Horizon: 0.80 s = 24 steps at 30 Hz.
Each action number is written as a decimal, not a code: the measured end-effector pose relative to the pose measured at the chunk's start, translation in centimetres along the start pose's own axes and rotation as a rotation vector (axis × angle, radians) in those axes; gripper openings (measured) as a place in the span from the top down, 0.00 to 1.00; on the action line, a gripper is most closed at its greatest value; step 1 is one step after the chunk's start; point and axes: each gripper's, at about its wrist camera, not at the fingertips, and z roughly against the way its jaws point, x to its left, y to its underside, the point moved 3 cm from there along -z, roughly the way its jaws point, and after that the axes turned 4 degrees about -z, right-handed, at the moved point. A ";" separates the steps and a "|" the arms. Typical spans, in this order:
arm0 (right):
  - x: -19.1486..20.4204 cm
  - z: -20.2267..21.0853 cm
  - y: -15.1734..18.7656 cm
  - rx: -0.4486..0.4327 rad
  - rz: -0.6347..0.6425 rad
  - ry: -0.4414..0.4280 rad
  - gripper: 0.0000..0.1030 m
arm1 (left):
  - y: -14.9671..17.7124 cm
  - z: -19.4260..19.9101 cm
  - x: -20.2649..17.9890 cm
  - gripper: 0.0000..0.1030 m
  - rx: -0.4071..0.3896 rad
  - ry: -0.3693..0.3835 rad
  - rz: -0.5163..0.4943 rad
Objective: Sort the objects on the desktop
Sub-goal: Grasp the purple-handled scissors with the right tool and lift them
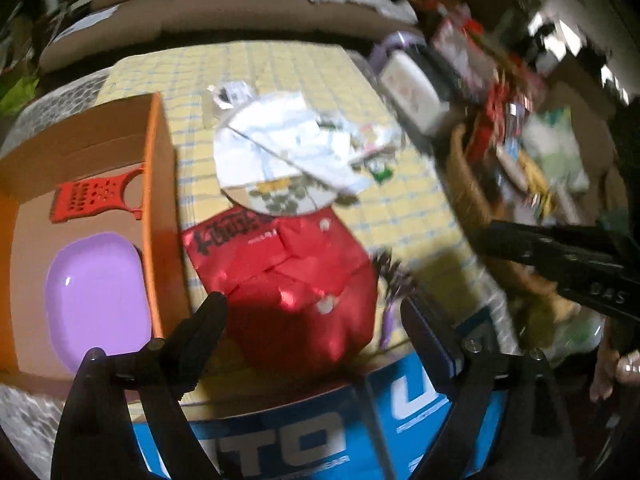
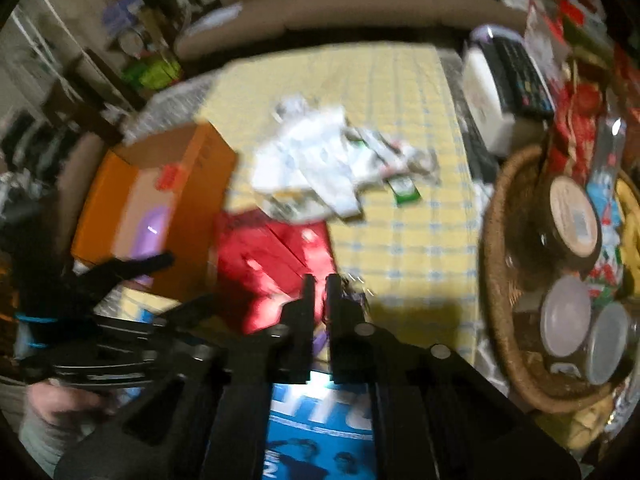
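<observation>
Left gripper (image 1: 312, 304): jaws are seen spread wide above the near end of the red packet; nothing is gripped, and the pads are clear of it.
Right gripper (image 2: 320, 280): jaws are held narrow, with a slim gap between them; nothing is seen pressed between the pads. Something purple is glimpsed just beside the tips, too blurred to be identified.
Red packet (image 1: 288, 276): a crinkled foil bag is laid on the checked cloth, just right of the orange box, its near end over a blue printed sheet (image 1: 320, 436).
Orange box (image 1: 156, 184): an open carton is placed at the left; a purple dish (image 1: 96, 300) and a red perforated plastic piece (image 1: 100, 196) are contained in it.
Paper pile (image 1: 296, 152): crumpled white wrappers and a round lid are heaped beyond the packet, touching its far edge.
Yellow checked cloth (image 2: 400, 248): it is spread over the table.
Woven basket (image 2: 496, 280): it is set at the right, filled with jars and packets.
</observation>
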 end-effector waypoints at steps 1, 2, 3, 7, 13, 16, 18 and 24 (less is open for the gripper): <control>-0.5 -1.0 0.3 0.026 -0.014 -0.008 0.69 | 0.1 -0.4 -0.2 0.13 0.014 -0.004 -0.020; -1.3 -2.3 0.7 0.059 -0.039 -0.019 0.58 | 0.2 -1.0 -0.5 0.14 0.030 -0.018 -0.045; -1.9 -3.1 0.9 0.074 -0.048 -0.019 0.56 | 0.2 -1.3 -0.6 0.15 0.037 -0.026 -0.055; -3.7 -6.1 1.5 0.137 -0.044 0.011 0.56 | -0.1 -2.4 -0.6 0.15 0.048 -0.005 -0.043; -4.5 -9.3 1.6 0.158 -0.018 0.029 0.56 | -0.6 -4.0 -0.4 0.15 0.059 -0.004 -0.037; -4.3 -10.5 1.3 0.157 -0.002 0.031 0.59 | -0.6 -4.5 -0.7 0.15 0.070 0.017 -0.030; -3.9 -11.1 1.4 0.158 0.024 0.032 0.88 | -0.5 -4.5 -1.1 0.16 0.066 0.022 -0.052; -4.3 -7.5 0.5 0.053 -0.026 -0.034 0.90 | -0.4 -3.7 -2.4 0.16 0.021 0.049 -0.122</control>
